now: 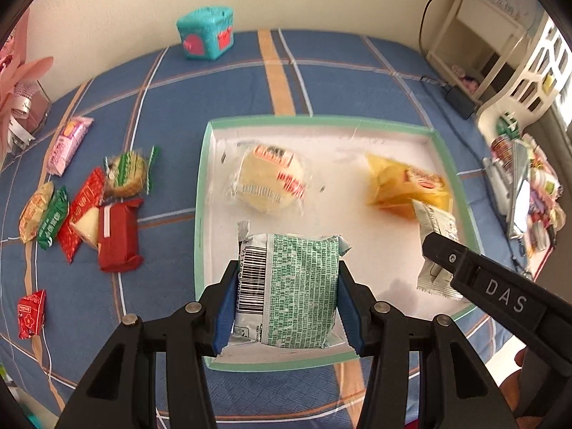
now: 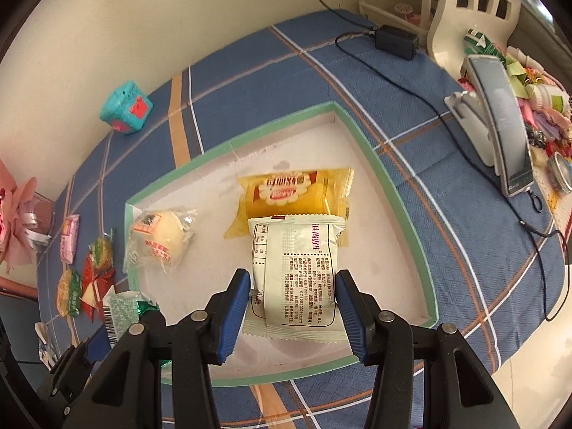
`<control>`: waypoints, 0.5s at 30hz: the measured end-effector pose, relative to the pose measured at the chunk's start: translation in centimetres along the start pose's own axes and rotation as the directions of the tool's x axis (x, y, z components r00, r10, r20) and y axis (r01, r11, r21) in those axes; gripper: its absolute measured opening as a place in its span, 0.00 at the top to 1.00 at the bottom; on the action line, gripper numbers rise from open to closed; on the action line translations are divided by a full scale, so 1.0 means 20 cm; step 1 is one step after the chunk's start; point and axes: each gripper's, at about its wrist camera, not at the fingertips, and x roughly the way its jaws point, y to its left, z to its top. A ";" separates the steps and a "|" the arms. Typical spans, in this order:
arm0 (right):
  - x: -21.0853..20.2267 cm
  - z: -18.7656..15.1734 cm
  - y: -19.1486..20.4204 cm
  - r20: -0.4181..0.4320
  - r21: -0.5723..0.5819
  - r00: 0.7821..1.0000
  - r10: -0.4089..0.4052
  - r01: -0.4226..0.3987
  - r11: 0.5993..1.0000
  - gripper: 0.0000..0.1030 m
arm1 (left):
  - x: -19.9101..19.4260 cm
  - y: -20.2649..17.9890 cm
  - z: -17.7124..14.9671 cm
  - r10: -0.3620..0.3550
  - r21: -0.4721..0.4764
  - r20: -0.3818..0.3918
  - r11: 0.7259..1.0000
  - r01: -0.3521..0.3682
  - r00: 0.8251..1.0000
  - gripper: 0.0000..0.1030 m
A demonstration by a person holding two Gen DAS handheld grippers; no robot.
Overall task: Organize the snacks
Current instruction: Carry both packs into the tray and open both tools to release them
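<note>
A white tray with a green rim (image 1: 203, 193) (image 2: 389, 186) lies on the blue plaid cloth. My left gripper (image 1: 284, 307) is shut on a green-and-white snack packet (image 1: 296, 286) over the tray's near left part; the same packet shows at the left edge of the right wrist view (image 2: 121, 312). My right gripper (image 2: 291, 316) is shut on a white packet with printed text (image 2: 296, 271), seen from the left wrist as the white packet (image 1: 434, 236) under the right gripper's black finger (image 1: 450, 255). A round bun in clear wrap (image 1: 271, 178) (image 2: 161, 239) and a yellow packet (image 1: 404, 186) (image 2: 293, 193) lie in the tray.
Several loose snacks lie left of the tray: a red bar (image 1: 116, 237), a green-striped cookie (image 1: 127, 171), a pink packet (image 1: 66, 144), a small red packet (image 1: 31, 312). A teal box (image 1: 205, 34) stands by the wall. A power adapter (image 2: 395, 41), cable and cluttered shelf sit at right.
</note>
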 end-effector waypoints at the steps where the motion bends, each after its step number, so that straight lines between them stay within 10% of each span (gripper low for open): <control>1: 0.03 0.00 0.00 -0.016 -0.006 1.000 -0.009 0.009 1.000 0.49 | 0.02 0.00 0.00 0.003 0.000 -0.011 1.000 -0.003 1.000 0.49; 15: 0.25 -0.07 -0.01 -0.155 -0.043 0.985 -0.070 0.064 0.997 0.49 | 0.27 0.00 -0.07 0.030 0.026 -0.163 0.999 -0.026 0.986 0.44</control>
